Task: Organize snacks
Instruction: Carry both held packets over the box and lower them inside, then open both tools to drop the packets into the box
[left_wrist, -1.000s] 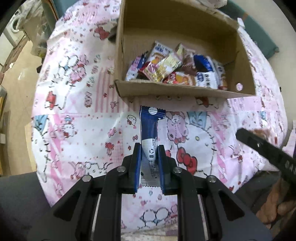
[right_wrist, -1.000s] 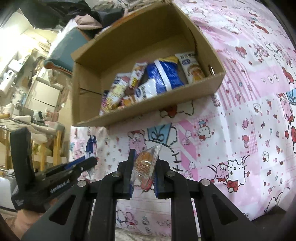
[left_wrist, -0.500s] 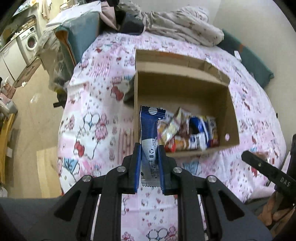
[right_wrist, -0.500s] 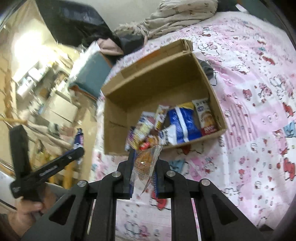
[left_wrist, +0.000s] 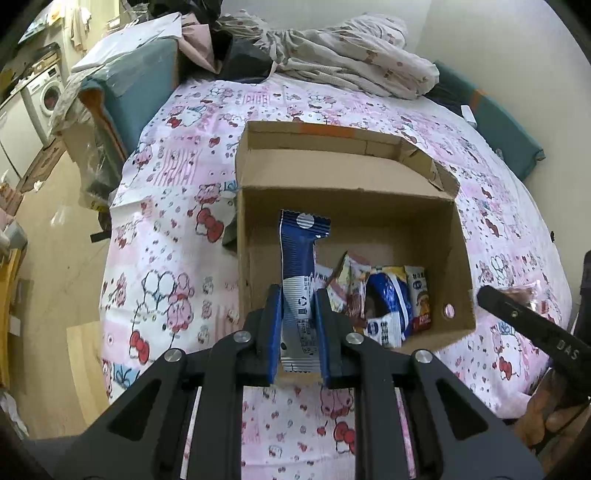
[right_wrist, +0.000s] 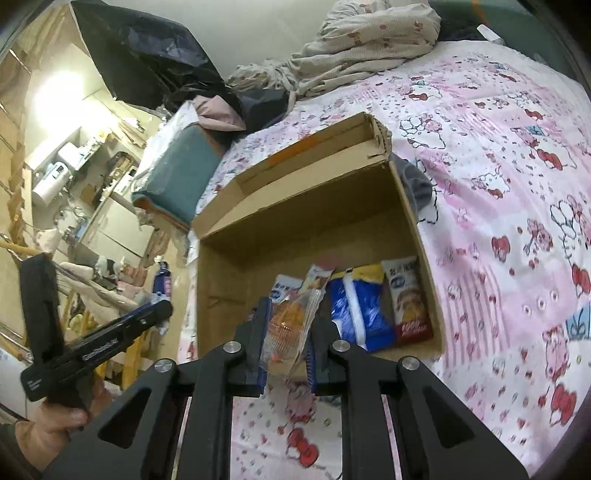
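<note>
left gripper (left_wrist: 298, 328) clamps blue wrapper (left_wrist: 301, 273) | right gripper (right_wrist: 286, 341) clamps clear orange packet (right_wrist: 290, 328) | ahead: box (left_wrist: 354, 177), snacks (left_wrist: 384, 299) inside, on bed (left_wrist: 177, 229)

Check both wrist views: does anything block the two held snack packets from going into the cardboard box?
Nothing visible does. The cardboard box is open-topped, its left half bare. The left gripper holds the blue packet; the right gripper holds the clear orange packet.

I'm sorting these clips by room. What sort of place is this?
Most likely a bedroom in a cluttered home: a bed with a pink cartoon-print sheet, rumpled bedding heaped at its head, and a washing machine off to the side.
</note>
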